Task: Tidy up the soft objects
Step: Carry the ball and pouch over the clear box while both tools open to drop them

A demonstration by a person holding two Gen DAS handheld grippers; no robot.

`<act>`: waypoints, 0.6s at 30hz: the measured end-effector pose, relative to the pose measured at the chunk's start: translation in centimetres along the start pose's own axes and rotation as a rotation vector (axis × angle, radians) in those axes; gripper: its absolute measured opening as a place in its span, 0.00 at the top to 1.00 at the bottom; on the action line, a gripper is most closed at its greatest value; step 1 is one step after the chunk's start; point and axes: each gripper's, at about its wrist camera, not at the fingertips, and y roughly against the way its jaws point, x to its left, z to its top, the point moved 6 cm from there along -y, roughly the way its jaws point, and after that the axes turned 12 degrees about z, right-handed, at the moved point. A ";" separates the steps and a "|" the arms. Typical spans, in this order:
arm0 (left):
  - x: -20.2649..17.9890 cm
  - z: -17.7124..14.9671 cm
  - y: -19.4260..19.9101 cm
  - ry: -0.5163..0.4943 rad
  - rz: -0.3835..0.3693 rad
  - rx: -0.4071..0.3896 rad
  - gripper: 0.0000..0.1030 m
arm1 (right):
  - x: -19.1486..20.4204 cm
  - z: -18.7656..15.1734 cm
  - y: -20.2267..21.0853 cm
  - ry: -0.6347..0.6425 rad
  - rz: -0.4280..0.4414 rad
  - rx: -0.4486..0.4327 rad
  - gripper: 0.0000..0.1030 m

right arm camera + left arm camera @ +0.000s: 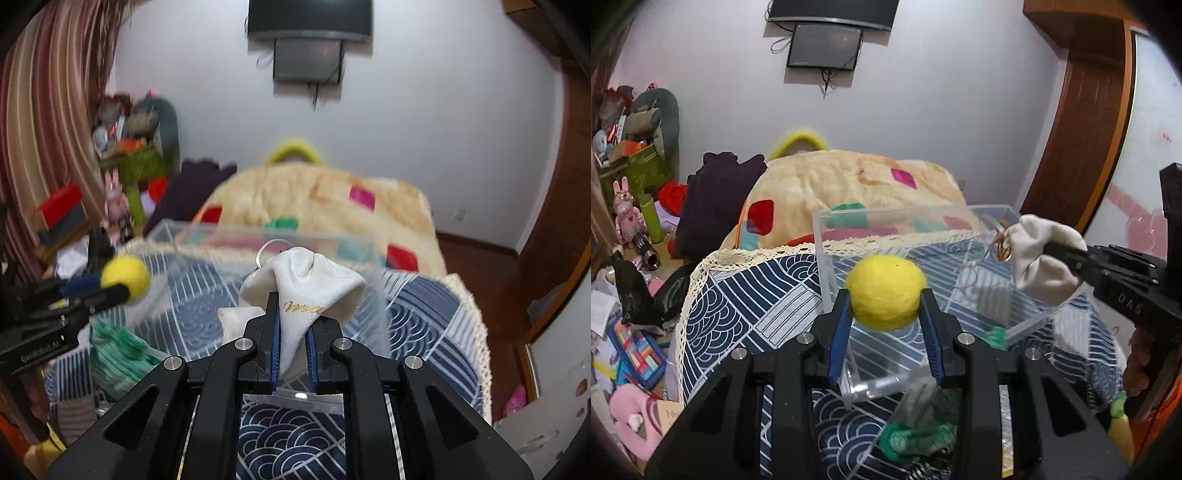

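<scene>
The left gripper point(886, 295) is clamping a yellow felt ball point(886, 291) between its blue-padded fingers point(839, 332), holding it above the near left corner of a clear plastic box point(1027, 325) that is sitting on the blue wave-patterned cloth point(738, 295) covering the table. The right gripper point(294, 332) is pinching a white cloth pouch point(306, 284) with gold lettering, its jaws drawn narrow on the fabric, and is holding it over the right side of the box; a thin ring point(267, 247) is sticking out behind the pouch. A green knitted piece point(114, 354) is lying on the cloth just beside the box's near edge. Beyond the table's far edge a cream patchwork blanket point(849, 181) is lying on a bed
</scene>
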 end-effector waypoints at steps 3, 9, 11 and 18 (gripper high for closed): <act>-0.4 -0.1 -1.0 -0.023 0.001 0.026 0.65 | -0.4 -0.7 -1.1 -0.002 0.004 0.056 0.90; -0.2 -0.2 -1.2 -0.007 -0.005 0.029 0.63 | -0.7 -1.4 -1.8 0.011 0.003 0.119 0.90; -0.2 -0.3 -1.1 -0.011 -0.002 0.032 0.61 | -0.5 -1.5 -1.3 0.026 -0.006 0.114 0.90; -0.3 -0.4 0.4 -0.022 0.002 0.016 0.55 | 0.3 -1.3 0.3 0.046 0.017 0.091 0.78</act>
